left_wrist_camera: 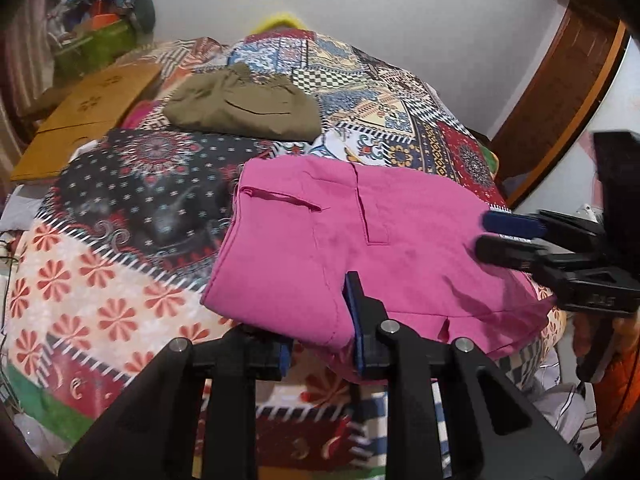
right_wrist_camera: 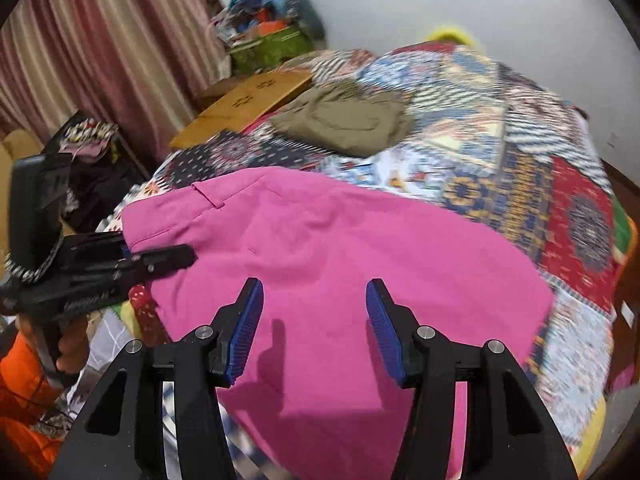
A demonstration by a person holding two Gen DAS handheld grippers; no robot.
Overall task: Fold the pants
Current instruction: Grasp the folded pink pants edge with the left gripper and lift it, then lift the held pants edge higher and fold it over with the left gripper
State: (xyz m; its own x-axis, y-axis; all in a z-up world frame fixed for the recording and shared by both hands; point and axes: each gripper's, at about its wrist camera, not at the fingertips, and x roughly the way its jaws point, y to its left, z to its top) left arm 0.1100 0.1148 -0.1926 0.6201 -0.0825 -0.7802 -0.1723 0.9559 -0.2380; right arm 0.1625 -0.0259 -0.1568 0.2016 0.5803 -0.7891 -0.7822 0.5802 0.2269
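Note:
Pink pants [left_wrist_camera: 360, 248] lie folded on the patterned bedspread [left_wrist_camera: 120, 260], near its front edge; they also fill the middle of the right wrist view [right_wrist_camera: 340, 272]. My left gripper [left_wrist_camera: 320, 340] has its jaws around the near edge of the pink pants, with fabric between the blue pads; the left finger is partly hidden under the cloth. In the right wrist view it [right_wrist_camera: 160, 260] reaches in from the left at the pants' edge. My right gripper [right_wrist_camera: 314, 328] is open and empty, hovering just above the pink pants. It shows in the left wrist view [left_wrist_camera: 492, 236] at the right.
Folded olive-green pants [left_wrist_camera: 244, 108] lie farther back on the bed. A flat brown cardboard box [left_wrist_camera: 88, 116] sits at the bed's left side. A green bag with clothes [left_wrist_camera: 100, 40] stands by the wall. A striped curtain [right_wrist_camera: 100, 60] hangs on the left.

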